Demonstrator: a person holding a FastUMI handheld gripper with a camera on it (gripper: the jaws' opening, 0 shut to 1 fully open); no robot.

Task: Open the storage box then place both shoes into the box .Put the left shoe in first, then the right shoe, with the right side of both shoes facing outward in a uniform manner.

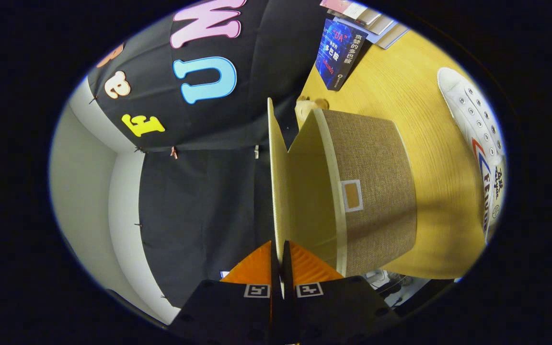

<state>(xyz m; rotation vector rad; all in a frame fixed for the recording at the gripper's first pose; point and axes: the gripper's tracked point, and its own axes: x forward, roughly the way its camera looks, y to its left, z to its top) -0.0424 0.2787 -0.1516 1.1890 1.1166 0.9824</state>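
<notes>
The view is rolled on its side. My gripper (280, 256) is shut on the thin cream lid (276, 182) of the storage box, pinching its edge between both fingers. The lid stands swung up, away from the box mouth. The box (376, 191) is brown woven fabric with a cream rim and a small label window on its side, and its cream inside shows between lid and wall. A white lace-up shoe (479, 139) with red and blue stripes lies on the wooden table (424, 96) beyond the box, well apart from my fingers.
A dark blue book (340, 52) stands at the table's far end by the black cloth wall, with a few more books (367, 19) lying past it. A small tan object (309, 103) peeks out behind the box. A pale wall is beside the cloth.
</notes>
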